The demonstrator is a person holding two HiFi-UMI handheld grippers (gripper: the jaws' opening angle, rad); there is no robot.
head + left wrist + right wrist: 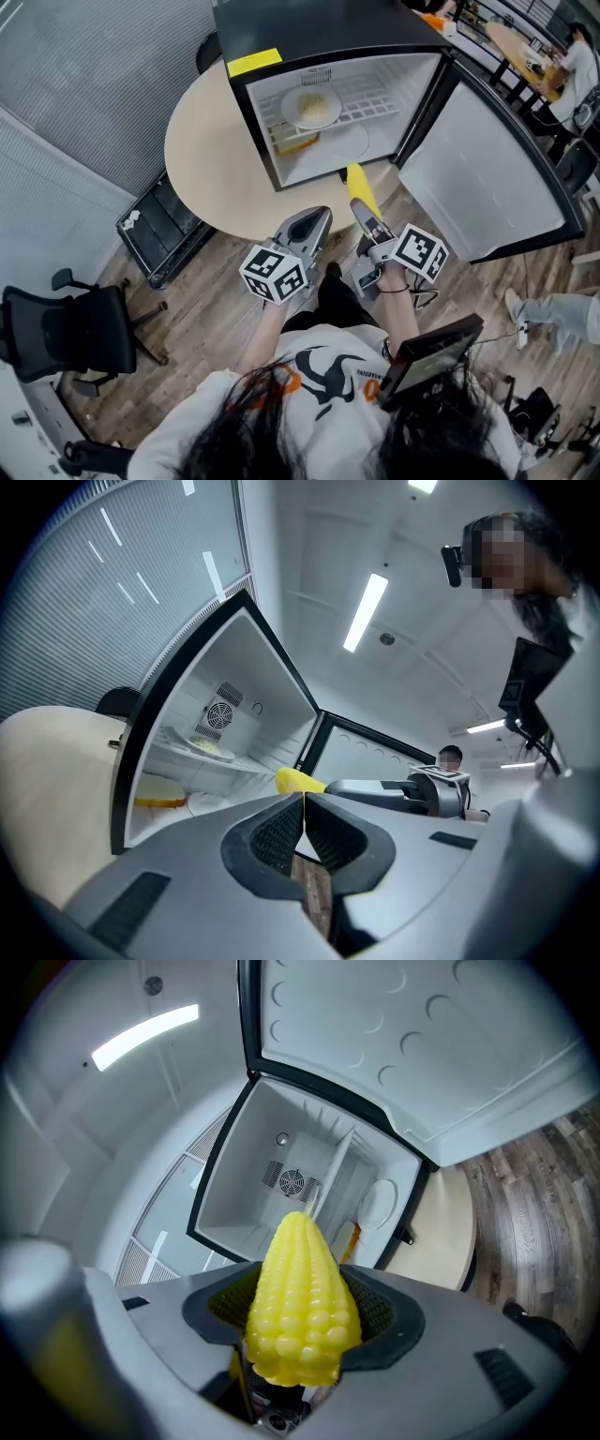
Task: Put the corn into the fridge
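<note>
While the right gripper [367,217] is clamping the base of the corn [359,186], tip pointing toward twelve o'clock, we are judging this to be the carrying-in step: the cob is hanging in the air just short of the open fridge [309,23], not yet inside. The left gripper [312,225] is riding beside it at nine o'clock, jaws pressed together on nothing. Next, we are thinking, the move is calling for a forward reach through the opening onto the bare lower floor of the compartment, passing under the wire shelf [375,94] where a plate [309,105] of pale food is sitting, and clear of the yellow thing [293,141] at the lower left. The door [487,178] is standing wide toward three o'clock. The fridge is resting on a round cream table [206,159]; a wood floor [187,309] is lying beneath us, with a black chair [75,328] at eight o'clock and a dark crate [164,230] at ten
</note>
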